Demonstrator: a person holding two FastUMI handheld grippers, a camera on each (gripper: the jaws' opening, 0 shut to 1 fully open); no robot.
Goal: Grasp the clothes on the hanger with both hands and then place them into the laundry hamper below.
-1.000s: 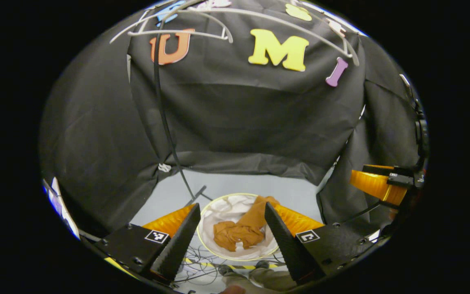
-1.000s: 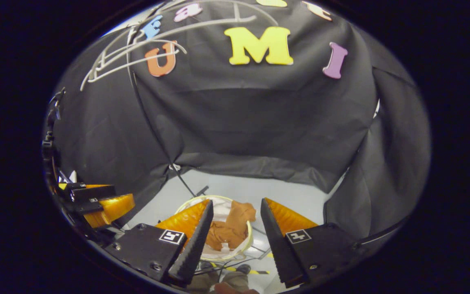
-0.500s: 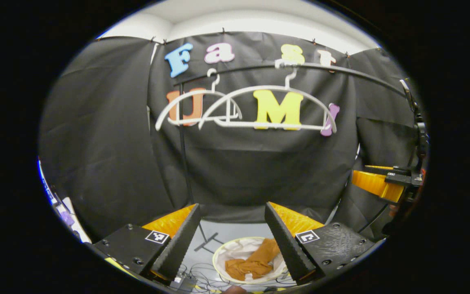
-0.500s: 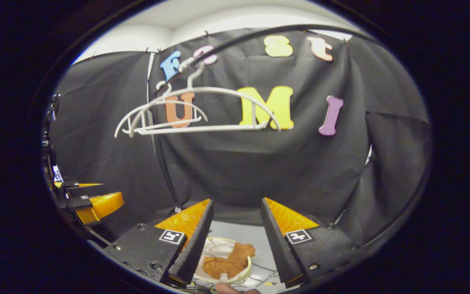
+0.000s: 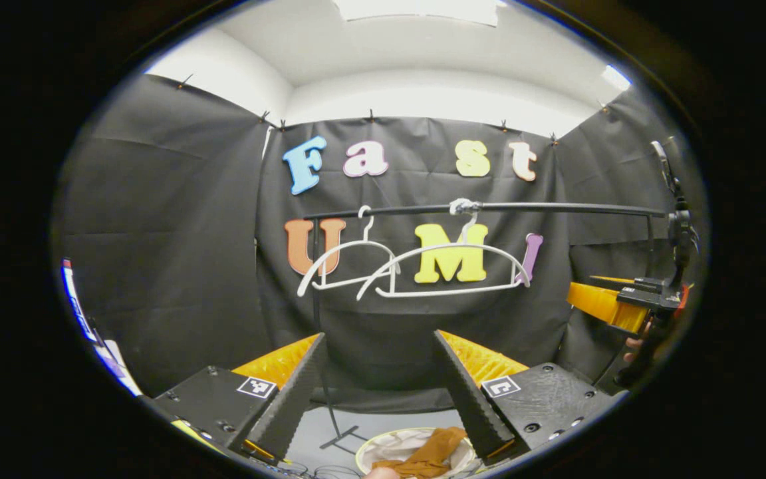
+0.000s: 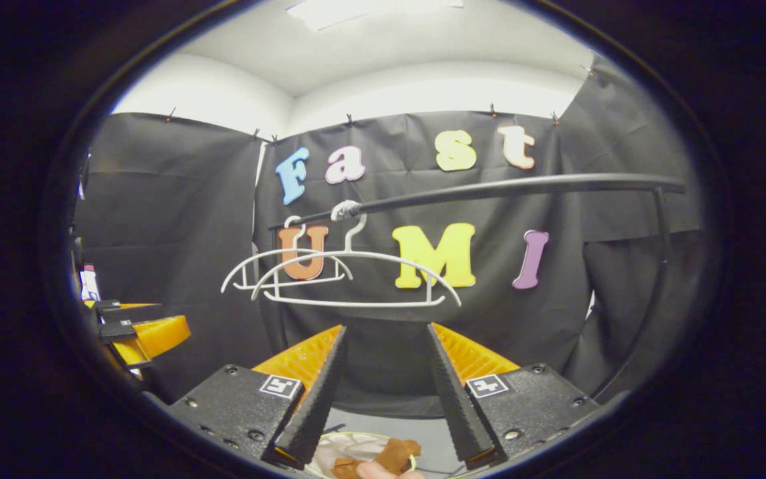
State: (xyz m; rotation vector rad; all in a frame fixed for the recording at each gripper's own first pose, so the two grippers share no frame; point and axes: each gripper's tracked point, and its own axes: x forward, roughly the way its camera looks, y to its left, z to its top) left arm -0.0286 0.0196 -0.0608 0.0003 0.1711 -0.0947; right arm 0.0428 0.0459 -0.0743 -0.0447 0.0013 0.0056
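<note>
Two bare white hangers (image 5: 446, 269) (image 6: 350, 276) hang from a black rail (image 5: 489, 207) (image 6: 516, 187). A brown garment (image 5: 431, 454) (image 6: 393, 455) lies crumpled in the round white laundry hamper (image 5: 383, 444) (image 6: 330, 454) on the floor below. My left gripper (image 5: 378, 346) is open and empty, held up in front of the rack. Likewise my right gripper (image 6: 383, 336) is open with nothing between its fingers. Each gripper also appears at the edge of the other's view, the right gripper (image 5: 612, 306) with a hand on it and the left gripper (image 6: 140, 332).
The rack's black upright (image 5: 316, 319) runs down to a foot on the grey floor (image 5: 356, 426) beside the hamper. Cables lie on the floor near the hamper. A lit screen (image 5: 74, 303) shows at the far left.
Both grippers have tilted and risen from looking down at the hamper to looking level at the rail and hangers. The hamper with the garment has slid to the bottom edge of both views.
</note>
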